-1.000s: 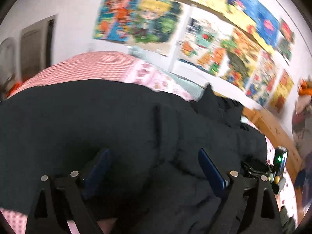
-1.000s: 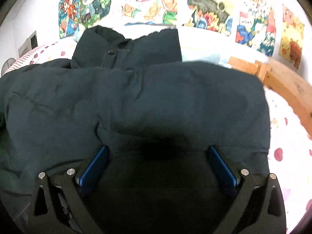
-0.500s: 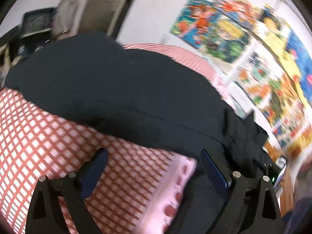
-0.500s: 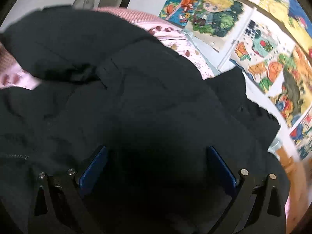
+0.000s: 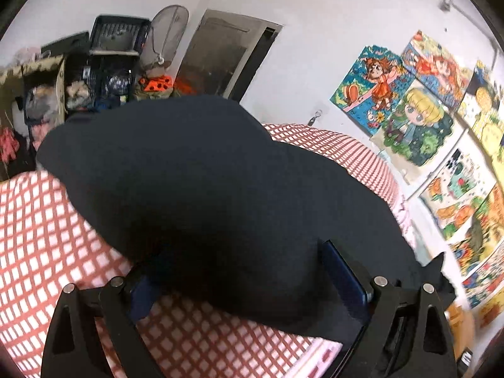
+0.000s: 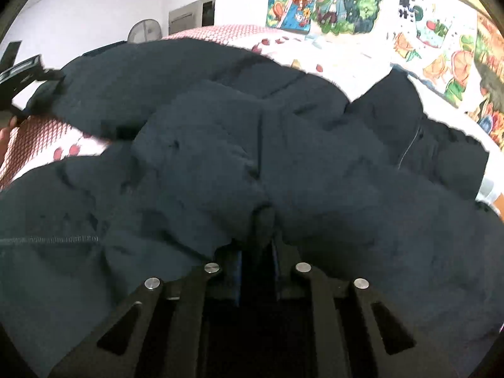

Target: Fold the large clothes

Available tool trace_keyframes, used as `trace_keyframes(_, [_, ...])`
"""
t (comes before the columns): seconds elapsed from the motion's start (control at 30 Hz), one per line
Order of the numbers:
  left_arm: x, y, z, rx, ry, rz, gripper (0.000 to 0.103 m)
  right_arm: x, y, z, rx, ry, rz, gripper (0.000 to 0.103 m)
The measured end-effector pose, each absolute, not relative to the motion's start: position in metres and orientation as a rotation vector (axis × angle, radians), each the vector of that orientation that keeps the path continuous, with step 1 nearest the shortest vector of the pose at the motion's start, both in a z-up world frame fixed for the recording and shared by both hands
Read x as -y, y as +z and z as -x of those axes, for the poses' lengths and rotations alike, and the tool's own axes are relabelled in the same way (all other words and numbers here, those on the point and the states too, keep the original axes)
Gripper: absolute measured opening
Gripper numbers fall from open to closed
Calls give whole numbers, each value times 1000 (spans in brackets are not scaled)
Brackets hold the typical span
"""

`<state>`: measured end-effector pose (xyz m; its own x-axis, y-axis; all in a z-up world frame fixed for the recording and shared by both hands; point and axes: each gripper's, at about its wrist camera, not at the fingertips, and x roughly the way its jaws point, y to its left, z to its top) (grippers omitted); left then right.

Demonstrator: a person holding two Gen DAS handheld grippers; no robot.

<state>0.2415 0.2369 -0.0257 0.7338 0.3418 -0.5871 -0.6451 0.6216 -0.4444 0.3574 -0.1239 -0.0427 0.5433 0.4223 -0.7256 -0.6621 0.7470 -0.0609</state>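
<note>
Pinching a fold of the big dark coat [image 6: 252, 157], the right gripper [image 6: 256, 252] has just squeezed in. The left gripper [image 5: 249, 271] gapes wide around the coat's puffy edge. The coat sprawls on the red checked bed [image 5: 41, 236]. Posters [image 5: 409, 110] hang at two o'clock; earlier, both grippers gaped.

Dark jacket [image 5: 220, 189] heaped across checked bedspread [image 5: 47, 236], filling most of bed btwn both grippers. Left gripper [image 5: 245, 271], jaws wide, straddles jacket's edge; bare bedspread to its left & below gives open passage. Right gripper [image 6: 256, 252], jaws just closing, pinches a fold, hemmed in by puffy fabric all round. Far side blocked: poster wall [image 5: 425, 119] at right, cluttered shelf w/ boxes [image 5: 78, 72] beyond bed's end.
</note>
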Motion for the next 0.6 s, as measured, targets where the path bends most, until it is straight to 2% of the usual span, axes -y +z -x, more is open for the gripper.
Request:
trace_keyframes(0.07, [-235, -23, -248, -476, 608, 652, 71, 128, -48, -358, -762, 691, 323, 29])
trace_keyframes(0.1, [-234, -21, -251, -477, 616, 632, 66, 132, -48, -358, -760, 714, 296, 36])
trace_keyframes(0.17, [-232, -13, -255, -473, 644, 576, 37, 143, -44, -354, -747, 781, 200, 49])
trace_keyframes(0.23, [-229, -2, -257, -464, 661, 534, 22, 156, -39, -353, -723, 827, 113, 61])
trace_keyframes(0.37, [-222, 26, -254, -404, 632, 494, 13, 175, -34, -355, -678, 805, 6, 63])
trace_keyframes(0.6, [-156, 96, -262, -228, 390, 306, 11, 205, -34, -382, -694, 500, -80, 66])
